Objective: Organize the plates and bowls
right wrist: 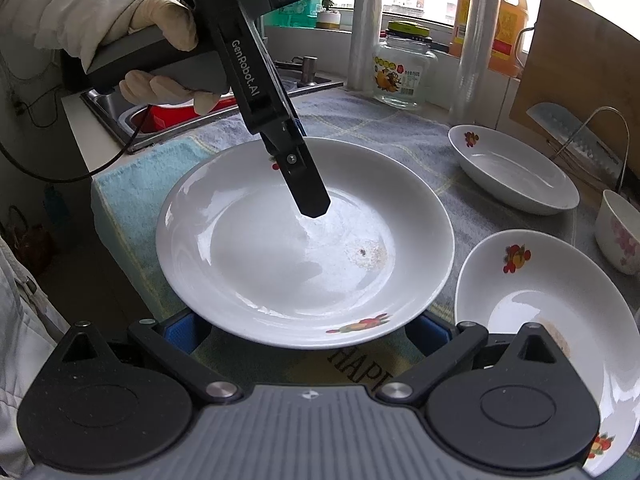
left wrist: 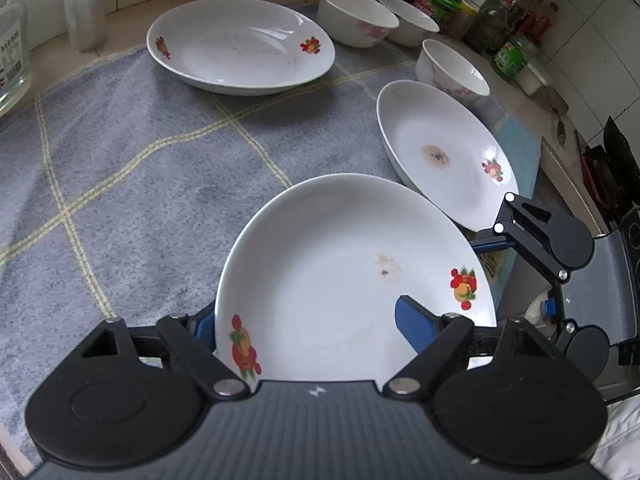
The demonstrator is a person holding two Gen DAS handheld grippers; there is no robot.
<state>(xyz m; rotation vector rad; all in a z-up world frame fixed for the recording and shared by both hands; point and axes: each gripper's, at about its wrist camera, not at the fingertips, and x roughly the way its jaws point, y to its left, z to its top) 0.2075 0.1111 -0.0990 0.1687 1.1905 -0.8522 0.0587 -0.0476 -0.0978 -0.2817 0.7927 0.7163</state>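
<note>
My left gripper [left wrist: 308,326] is shut on the rim of a white fruit-print plate [left wrist: 352,272], one blue pad inside the plate and one outside. The same plate [right wrist: 304,240] fills the right wrist view, with the left gripper's finger [right wrist: 308,192] over its far rim. My right gripper [right wrist: 308,330] is open, its blue pads on either side of the plate's near edge, below the rim. A second plate [left wrist: 444,152] [right wrist: 552,320] lies to the right and a third plate [left wrist: 240,44] [right wrist: 512,168] further back. Three white bowls [left wrist: 356,16] stand at the back right.
A grey checked cloth [left wrist: 140,160] covers the counter. Jars and bottles [left wrist: 516,60] line the back right wall. A glass jar [right wrist: 404,68], rolls of film [right wrist: 364,28], an oil jug [right wrist: 508,16] and a sink [right wrist: 160,116] stand along the window side.
</note>
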